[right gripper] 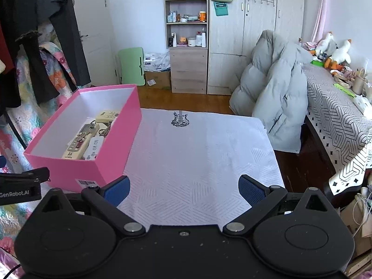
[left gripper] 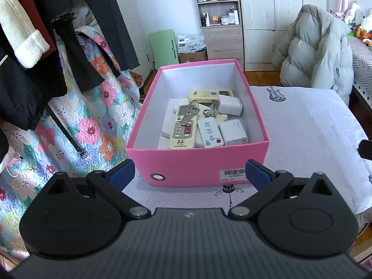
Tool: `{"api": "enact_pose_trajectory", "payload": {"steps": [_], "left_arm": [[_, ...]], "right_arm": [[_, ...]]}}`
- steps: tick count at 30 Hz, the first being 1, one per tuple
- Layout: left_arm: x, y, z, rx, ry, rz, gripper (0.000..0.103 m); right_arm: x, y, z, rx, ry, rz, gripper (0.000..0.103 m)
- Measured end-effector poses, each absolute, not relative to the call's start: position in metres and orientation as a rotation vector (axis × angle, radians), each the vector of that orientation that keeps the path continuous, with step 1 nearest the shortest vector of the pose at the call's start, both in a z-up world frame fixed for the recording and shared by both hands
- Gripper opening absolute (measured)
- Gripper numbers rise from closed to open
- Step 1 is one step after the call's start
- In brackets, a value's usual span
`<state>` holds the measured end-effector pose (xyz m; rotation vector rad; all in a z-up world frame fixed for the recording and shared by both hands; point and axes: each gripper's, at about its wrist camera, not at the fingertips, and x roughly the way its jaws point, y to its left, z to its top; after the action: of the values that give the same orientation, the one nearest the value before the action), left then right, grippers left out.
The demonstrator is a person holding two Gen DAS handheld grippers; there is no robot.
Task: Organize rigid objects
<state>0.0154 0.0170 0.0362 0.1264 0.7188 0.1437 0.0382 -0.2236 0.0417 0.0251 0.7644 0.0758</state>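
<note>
A pink box (left gripper: 197, 162) (right gripper: 116, 134) stands on the left part of a table under a white cloth (right gripper: 200, 153). Inside lie cream remotes (left gripper: 182, 130) (right gripper: 75, 147), a small white remote (left gripper: 210, 132), white chargers (left gripper: 230, 104), and key bunches (left gripper: 189, 115) (right gripper: 87, 129). My left gripper (left gripper: 190, 174) is open just in front of the box's near wall, holding nothing. My right gripper (right gripper: 183, 189) is open and empty over the bare cloth to the right of the box.
Dark clothes (left gripper: 34, 46) and a floral quilt (left gripper: 69, 121) hang left of the table. A grey puffer jacket (right gripper: 274, 93) drapes a chair behind the right corner. A shelf unit (right gripper: 188, 34) and wardrobe stand at the back wall. A patterned table (right gripper: 337, 111) is at right.
</note>
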Motion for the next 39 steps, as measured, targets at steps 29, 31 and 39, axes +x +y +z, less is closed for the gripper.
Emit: {"api": "enact_pose_trajectory", "payload": {"steps": [29, 31, 39], "left_arm": [[0.01, 0.015, 0.039, 0.156, 0.667, 0.156, 0.103], [0.012, 0.018, 0.038, 0.144, 0.677, 0.143, 0.103], [0.013, 0.023, 0.036, 0.122, 0.687, 0.112, 0.103]], "right_arm": [[0.028, -0.22, 0.045, 0.02, 0.741, 0.049, 0.101], [0.028, -0.219, 0.045, 0.019, 0.744, 0.049, 0.101], [0.031, -0.218, 0.043, 0.01, 0.754, 0.049, 0.101]]}}
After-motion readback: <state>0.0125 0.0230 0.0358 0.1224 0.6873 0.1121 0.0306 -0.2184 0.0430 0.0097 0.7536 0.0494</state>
